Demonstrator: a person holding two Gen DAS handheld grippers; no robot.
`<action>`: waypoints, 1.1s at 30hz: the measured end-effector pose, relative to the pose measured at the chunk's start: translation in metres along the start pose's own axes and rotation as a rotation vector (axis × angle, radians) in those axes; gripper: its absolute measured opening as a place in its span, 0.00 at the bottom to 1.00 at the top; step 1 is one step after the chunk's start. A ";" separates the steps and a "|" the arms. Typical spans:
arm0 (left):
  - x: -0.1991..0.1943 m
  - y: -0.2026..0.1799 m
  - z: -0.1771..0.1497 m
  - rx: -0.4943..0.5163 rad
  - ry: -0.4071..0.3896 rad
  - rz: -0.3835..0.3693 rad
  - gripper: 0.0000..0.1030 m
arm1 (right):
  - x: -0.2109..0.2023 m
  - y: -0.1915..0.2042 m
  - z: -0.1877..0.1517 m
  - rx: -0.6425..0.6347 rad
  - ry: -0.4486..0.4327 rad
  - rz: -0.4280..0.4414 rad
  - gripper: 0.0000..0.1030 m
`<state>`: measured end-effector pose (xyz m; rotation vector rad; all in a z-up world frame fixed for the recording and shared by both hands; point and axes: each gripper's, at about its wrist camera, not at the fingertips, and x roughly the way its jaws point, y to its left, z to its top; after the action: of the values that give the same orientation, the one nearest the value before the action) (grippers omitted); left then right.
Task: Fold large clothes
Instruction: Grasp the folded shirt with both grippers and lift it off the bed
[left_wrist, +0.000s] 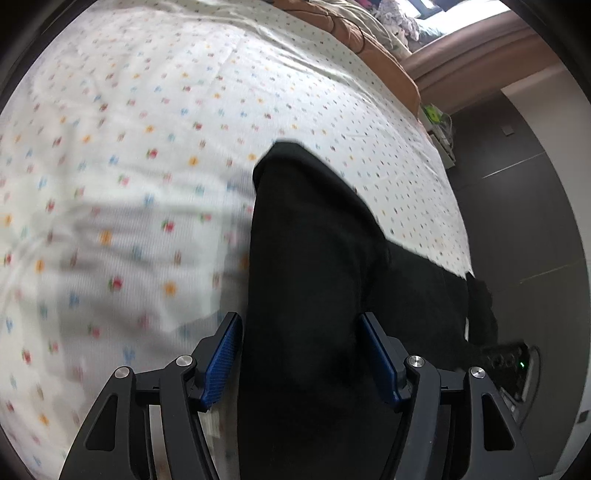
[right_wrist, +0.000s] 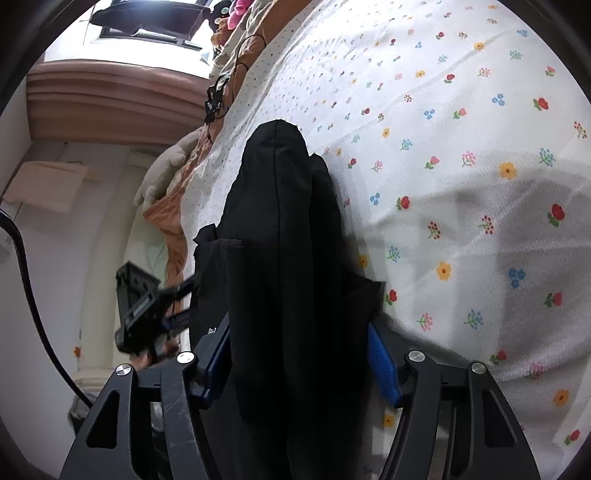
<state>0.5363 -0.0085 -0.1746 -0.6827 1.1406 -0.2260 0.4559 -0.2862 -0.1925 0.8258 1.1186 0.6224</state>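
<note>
A black garment (left_wrist: 314, 240) lies bunched in a long roll on the flowered white bedsheet (left_wrist: 147, 147), near the bed's edge. My left gripper (left_wrist: 301, 350) stands open around its near end; the cloth fills most of the gap between the blue pads (left_wrist: 223, 354). In the right wrist view the same black garment (right_wrist: 280, 221) bulges between my right gripper's (right_wrist: 299, 350) pads, which press on it from both sides. The left gripper (right_wrist: 184, 302) shows there at the garment's left edge, with a hand behind it.
The bedsheet (right_wrist: 461, 147) spreads wide beyond the garment. An orange-brown blanket (left_wrist: 388, 62) and a plush toy (right_wrist: 166, 170) lie at the head of the bed. Dark floor (left_wrist: 517, 221) runs beside the bed edge. A black cable (right_wrist: 26, 266) hangs at left.
</note>
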 end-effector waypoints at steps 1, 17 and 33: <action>-0.001 0.001 -0.005 -0.006 0.007 -0.013 0.63 | 0.002 0.000 0.001 0.005 0.004 0.001 0.50; -0.071 -0.046 -0.032 0.074 -0.099 -0.087 0.30 | -0.039 0.058 -0.021 -0.112 -0.100 0.026 0.14; -0.167 -0.121 -0.081 0.157 -0.196 -0.246 0.30 | -0.139 0.136 -0.075 -0.254 -0.252 0.066 0.14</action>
<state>0.4140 -0.0505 0.0059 -0.6890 0.8418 -0.4430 0.3360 -0.3000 -0.0228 0.7018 0.7679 0.6790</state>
